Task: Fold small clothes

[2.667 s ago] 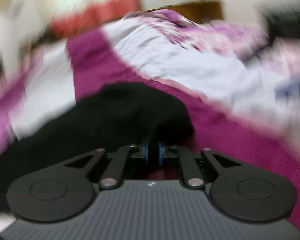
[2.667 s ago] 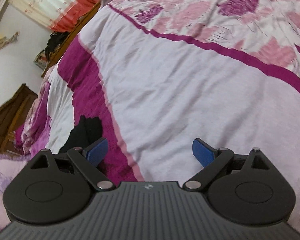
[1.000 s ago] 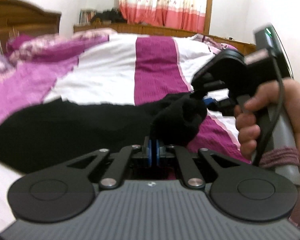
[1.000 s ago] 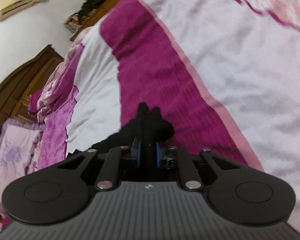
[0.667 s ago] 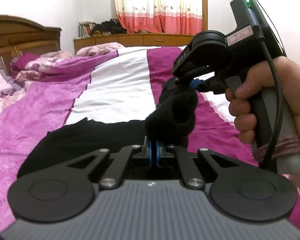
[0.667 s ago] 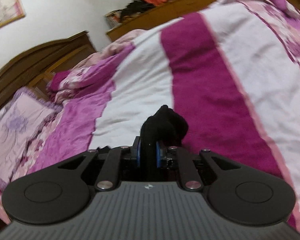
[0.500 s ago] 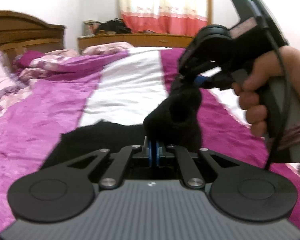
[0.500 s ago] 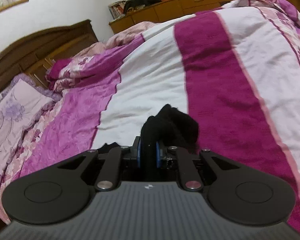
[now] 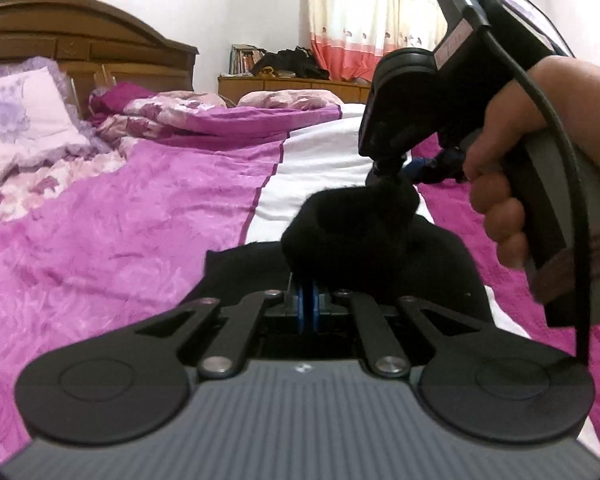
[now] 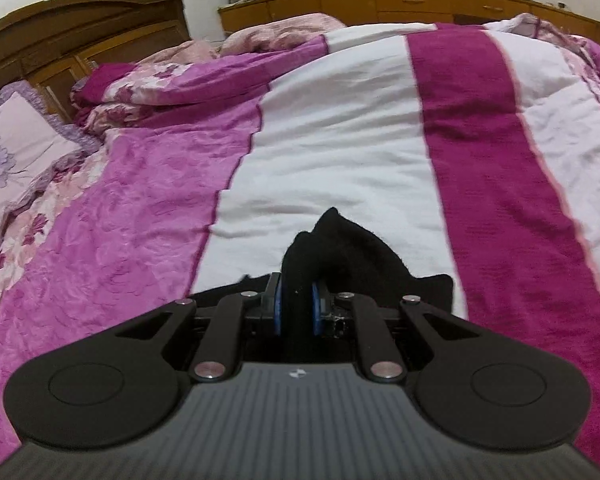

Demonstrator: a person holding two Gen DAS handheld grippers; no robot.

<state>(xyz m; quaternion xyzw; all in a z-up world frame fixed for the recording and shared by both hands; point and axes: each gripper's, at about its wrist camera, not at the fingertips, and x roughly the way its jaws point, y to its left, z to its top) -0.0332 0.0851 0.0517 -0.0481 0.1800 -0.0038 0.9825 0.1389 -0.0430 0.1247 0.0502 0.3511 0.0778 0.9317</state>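
A small black garment (image 9: 351,224) lies on the bed, one end bunched and lifted. My left gripper (image 9: 307,300) is shut on a fold of it, blue pads pressed together. My right gripper (image 9: 403,170) appears in the left wrist view, held in a hand, pinching the same bunch from above and to the right. In the right wrist view the right gripper (image 10: 296,306) is shut on a thick fold of the black garment (image 10: 339,248), which pokes out ahead of the pads. The rest of the cloth spreads flat beneath both grippers.
The bed has a quilt with magenta (image 10: 483,152), white (image 10: 339,136) and pink floral (image 10: 112,208) stripes. A lilac pillow (image 9: 16,120) and wooden headboard (image 9: 80,48) are at left. A low wooden cabinet (image 10: 379,4) and curtains (image 9: 371,16) stand behind.
Both grippers, shut on the black garment, have carried its gathered end leftward across the bed, from the magenta stripe to the white one. The cloth now lies doubled beneath them.
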